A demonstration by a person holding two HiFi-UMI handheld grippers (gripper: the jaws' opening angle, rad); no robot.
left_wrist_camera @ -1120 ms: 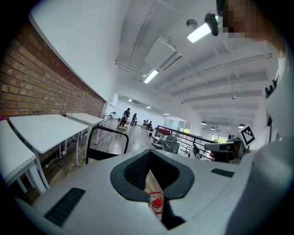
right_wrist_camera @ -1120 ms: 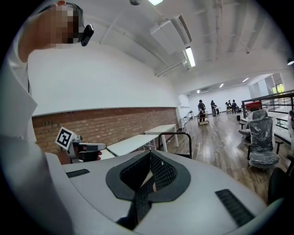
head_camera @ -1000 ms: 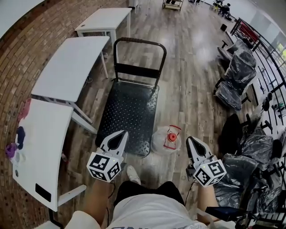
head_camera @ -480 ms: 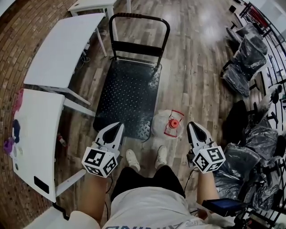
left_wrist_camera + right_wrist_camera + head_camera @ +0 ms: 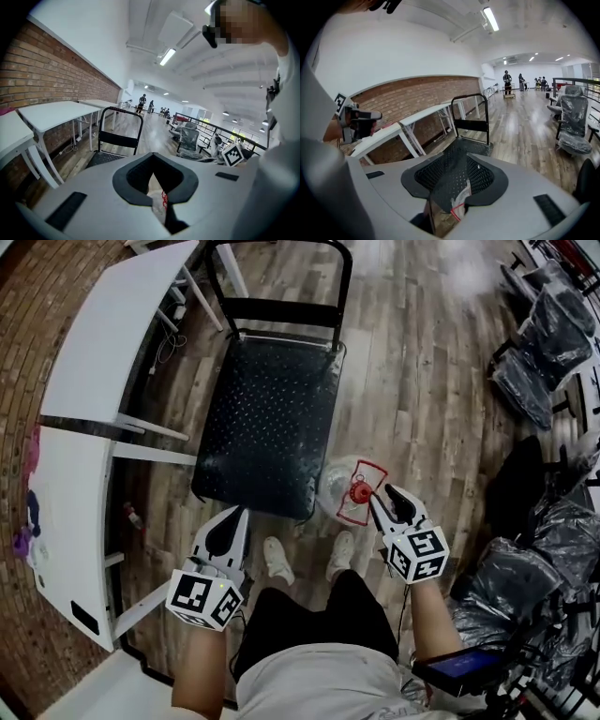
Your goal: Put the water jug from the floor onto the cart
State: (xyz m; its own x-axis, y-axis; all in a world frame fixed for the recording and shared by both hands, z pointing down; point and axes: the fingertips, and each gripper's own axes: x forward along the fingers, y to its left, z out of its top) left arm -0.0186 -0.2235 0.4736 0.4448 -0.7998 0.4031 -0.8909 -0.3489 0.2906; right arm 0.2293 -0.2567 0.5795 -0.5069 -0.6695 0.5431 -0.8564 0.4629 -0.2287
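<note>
as its jaws open, right gripper (image 5: 383,499) flanks jug (image 5: 335,495).

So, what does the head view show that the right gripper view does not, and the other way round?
Only the head view shows the person's shoes and the red cap of the water jug. Only the right gripper view shows the ceiling light and people far down the hall. Both show the black cart, the white tables, the brick wall and the plastic-wrapped chairs. The right gripper view catches only a sliver of the jug.
</note>
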